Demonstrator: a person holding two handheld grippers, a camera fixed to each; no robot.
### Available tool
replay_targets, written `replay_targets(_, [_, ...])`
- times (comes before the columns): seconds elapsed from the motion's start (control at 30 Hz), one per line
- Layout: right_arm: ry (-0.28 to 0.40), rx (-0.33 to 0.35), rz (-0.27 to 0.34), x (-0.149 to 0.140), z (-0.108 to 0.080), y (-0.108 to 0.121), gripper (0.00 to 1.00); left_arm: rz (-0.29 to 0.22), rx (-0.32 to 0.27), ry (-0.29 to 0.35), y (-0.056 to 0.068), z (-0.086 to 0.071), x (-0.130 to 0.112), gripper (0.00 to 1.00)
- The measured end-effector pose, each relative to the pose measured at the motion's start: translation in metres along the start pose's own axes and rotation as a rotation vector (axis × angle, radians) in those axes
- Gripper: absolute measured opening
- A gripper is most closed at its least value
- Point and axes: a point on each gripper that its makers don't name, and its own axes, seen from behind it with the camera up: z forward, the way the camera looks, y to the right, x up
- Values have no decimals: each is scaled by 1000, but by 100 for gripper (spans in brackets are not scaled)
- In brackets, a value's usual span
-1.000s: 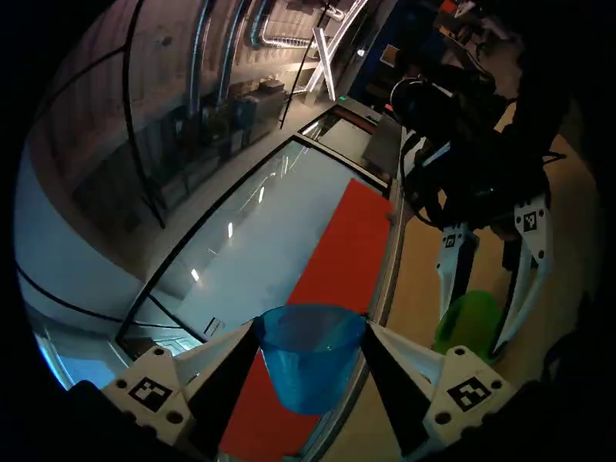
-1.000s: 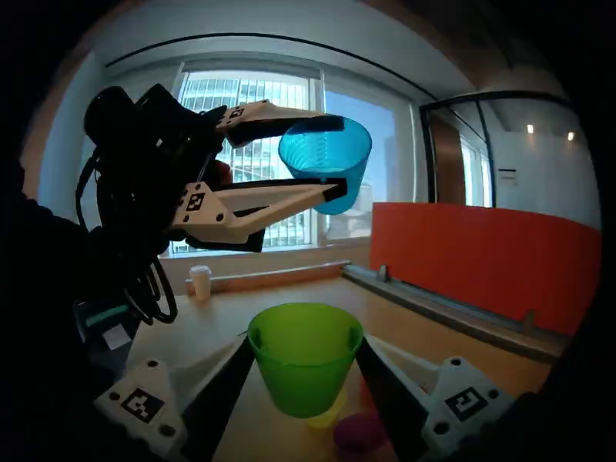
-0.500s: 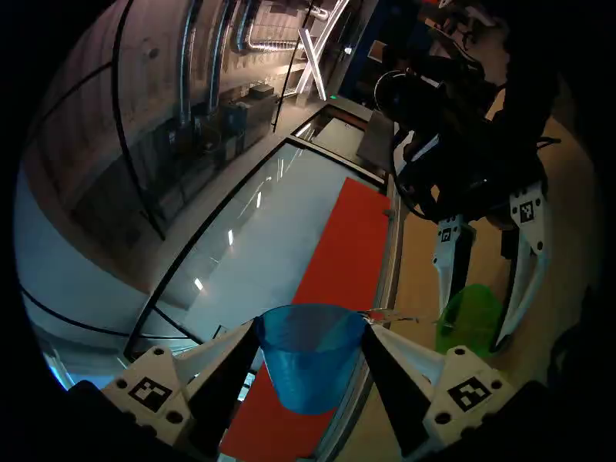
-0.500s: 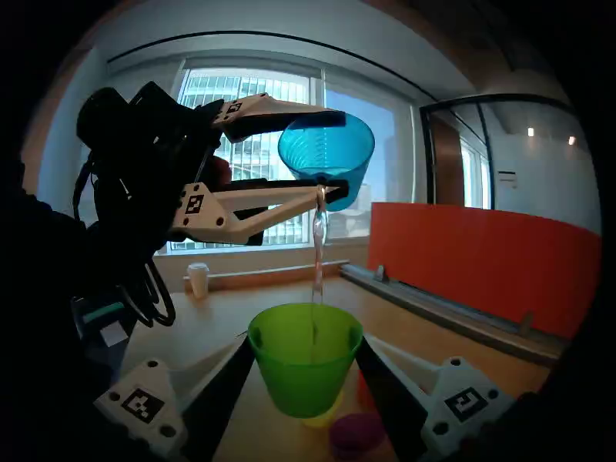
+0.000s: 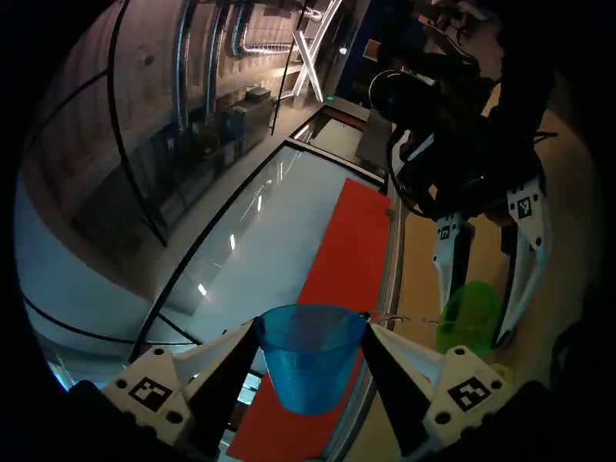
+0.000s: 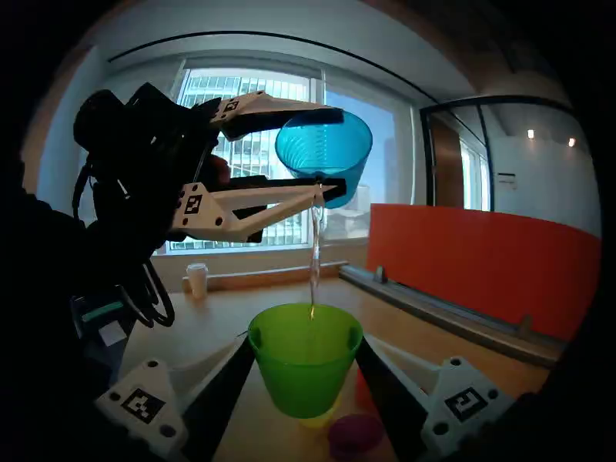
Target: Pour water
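Fingers [image 6: 219,381] of right gripper [image 6: 305,348] are spread to cup width. Both press on green cup [image 6: 304,369], one on each flank just under the rim. Cup upright, mouth level. Gripper is level and low over table [image 6: 231,312].

Left gripper [image 6: 319,152] is above green cup and a little beyond it, rolled on its side so one finger lies over the other. Its fingers clamp blue cup [image 6: 323,154] on its upper and lower flanks. Blue cup is tipped, mouth turned toward the right gripper's camera, low lip directly above green cup. Hand [image 6: 146,162] behind it is dark against window [image 6: 254,108]; how it grips cannot be made out.

Water [image 6: 314,254]: thin stream from blue cup's low lip, falling straight into green cup and landing near mid-mouth. Water level in green cup: cannot tell.

Left gripper view: blue cup sits between the near fingers, both touching. Green cup is to the right between the right gripper's fingers, stream running across toward it.

Room: orange panel [image 6: 485,262] stands right of green cup, well apart, with rail [image 6: 431,304] at its foot. Yellow thing [image 6: 319,420] and purple thing [image 6: 354,435] lie on the table just below green cup; touching it or not, cannot tell. White cup [image 6: 197,279] sits on sill [image 6: 254,273], left of and behind green cup. Free table surface left of and behind green cup.
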Motion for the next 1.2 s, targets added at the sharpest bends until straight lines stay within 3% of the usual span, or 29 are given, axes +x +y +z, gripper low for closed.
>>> replay_targets(0.63, [4, -3, -6, 2, -1, 5, 90, 68, -2, 3, 1, -2, 6, 89])
replay_targets(1.2, [5, -8, -9, 1, -1, 7, 90, 141, 3, 4, -8, -2, 10, 89])
